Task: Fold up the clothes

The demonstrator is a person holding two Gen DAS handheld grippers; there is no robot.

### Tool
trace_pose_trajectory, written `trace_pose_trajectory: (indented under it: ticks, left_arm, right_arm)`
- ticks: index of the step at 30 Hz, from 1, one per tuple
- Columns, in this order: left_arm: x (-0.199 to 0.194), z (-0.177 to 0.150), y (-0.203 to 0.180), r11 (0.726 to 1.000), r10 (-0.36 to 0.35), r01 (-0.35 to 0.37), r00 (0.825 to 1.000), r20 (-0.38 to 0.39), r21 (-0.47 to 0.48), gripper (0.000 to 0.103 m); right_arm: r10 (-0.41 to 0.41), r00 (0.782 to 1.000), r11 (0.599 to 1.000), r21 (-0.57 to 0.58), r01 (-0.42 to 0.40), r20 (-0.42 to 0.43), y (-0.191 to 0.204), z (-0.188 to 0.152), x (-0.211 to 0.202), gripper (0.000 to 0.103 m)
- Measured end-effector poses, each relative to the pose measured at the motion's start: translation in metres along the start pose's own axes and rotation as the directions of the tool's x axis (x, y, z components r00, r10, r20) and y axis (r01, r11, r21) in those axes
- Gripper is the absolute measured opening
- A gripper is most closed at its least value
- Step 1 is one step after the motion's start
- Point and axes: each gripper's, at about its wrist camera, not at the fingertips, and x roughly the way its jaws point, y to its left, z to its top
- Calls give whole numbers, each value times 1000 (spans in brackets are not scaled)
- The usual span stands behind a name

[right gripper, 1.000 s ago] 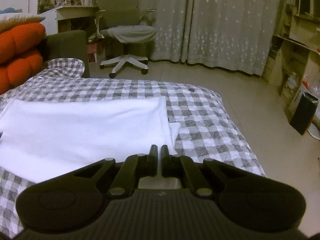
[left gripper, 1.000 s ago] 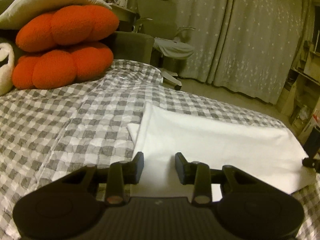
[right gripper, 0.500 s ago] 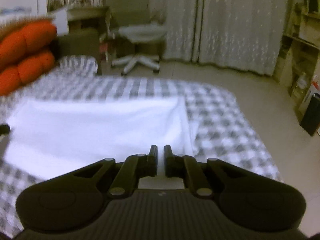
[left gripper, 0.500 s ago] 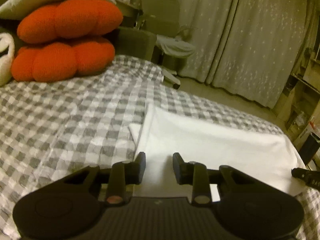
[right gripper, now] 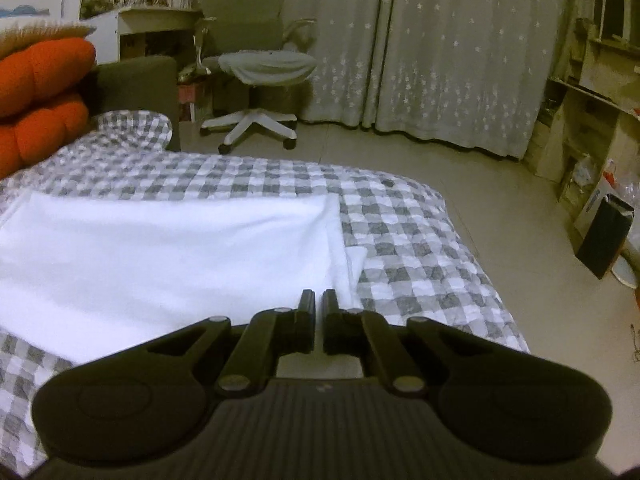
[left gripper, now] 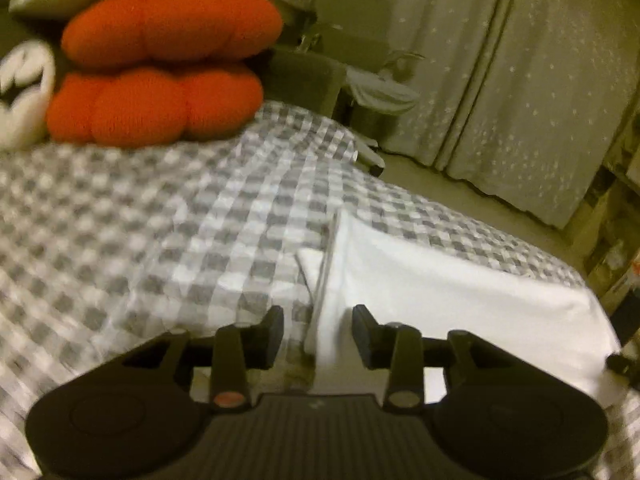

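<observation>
A white folded cloth (left gripper: 440,288) lies flat on the grey checked bedspread (left gripper: 140,220). My left gripper (left gripper: 317,332) sits low at the cloth's near left end. Its jaws are opening and straddle the cloth's folded left edge, and the pads do not press on it. My right gripper (right gripper: 319,304) is at the near right corner of the cloth (right gripper: 160,256). Its jaws are shut, with a thin strip of white cloth showing between them. The right gripper's tip (left gripper: 620,362) also shows at that corner in the left wrist view.
Two orange cushions (left gripper: 160,72) are stacked under a pale pillow at the bed's far left. Beyond the bedspread (right gripper: 400,240) are bare floor, a swivel chair (right gripper: 260,68) and starred curtains. Shelves (right gripper: 592,92) and a black bag (right gripper: 604,236) stand at the right.
The left gripper has rolled and shifted slightly; its jaws narrowed, then widened, and now straddle the cloth's left edge. The right jaws parted a little, then shut again.
</observation>
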Motion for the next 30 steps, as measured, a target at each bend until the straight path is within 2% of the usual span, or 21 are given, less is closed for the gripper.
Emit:
trace_pose_trajectory:
  ticks: [2, 5, 7, 9, 12, 15, 19, 25, 26, 28, 30]
  left_arm:
    - [1, -1, 1, 1000, -1, 1, 1000, -4, -5, 41]
    - [-1, -1, 0, 1000, 3, -3, 1000, -3, 6, 41]
    - [-1, 0, 1, 1000, -8, 8, 1000, -6, 7, 37]
    - [-1, 1, 4, 1000, -30, 30, 1000, -7, 6, 24]
    - [0, 4, 7, 999, -47, 47, 999, -8, -2, 14]
    - [0, 4, 10, 998, -58, 58, 998, -12, -27, 12]
    - [-3, 4, 11, 998, -63, 62, 998, -14, -33, 8]
    - [-7, 8, 19, 992, -97, 96, 995, -12, -87, 8]
    - [-8, 8, 19, 992, -98, 96, 995, -13, -85, 8]
    - [-7, 10, 23, 989, -105, 102, 994, -16, -108, 8]
    - [-6, 11, 27, 986, -109, 105, 994, -20, -132, 8]
  right_arm:
    - [-5, 1000, 1000, -11, 5, -1, 1, 0, 1, 2]
    - [8, 1000, 999, 39, -9, 8, -7, 2, -2, 2]
    - [10, 1000, 999, 37, -11, 5, -8, 2, -2, 2]
    - [13, 1000, 999, 37, -13, 0, -9, 2, -1, 2]
    - [17, 1000, 999, 38, -17, -7, -11, 1, 0, 2]
    - [24, 1000, 999, 40, -24, -10, -13, 0, 6, 2]
    - [85, 996, 984, 159, -83, -6, -30, -1, 3, 2]
    - [99, 995, 980, 175, -100, 12, -36, 0, -8, 2]
    - [96, 995, 976, 192, -97, 16, -38, 0, -8, 4]
    - [76, 997, 972, 223, -79, 23, -42, 2, -9, 22]
    - [93, 996, 967, 236, -94, 13, -45, 1, -7, 23]
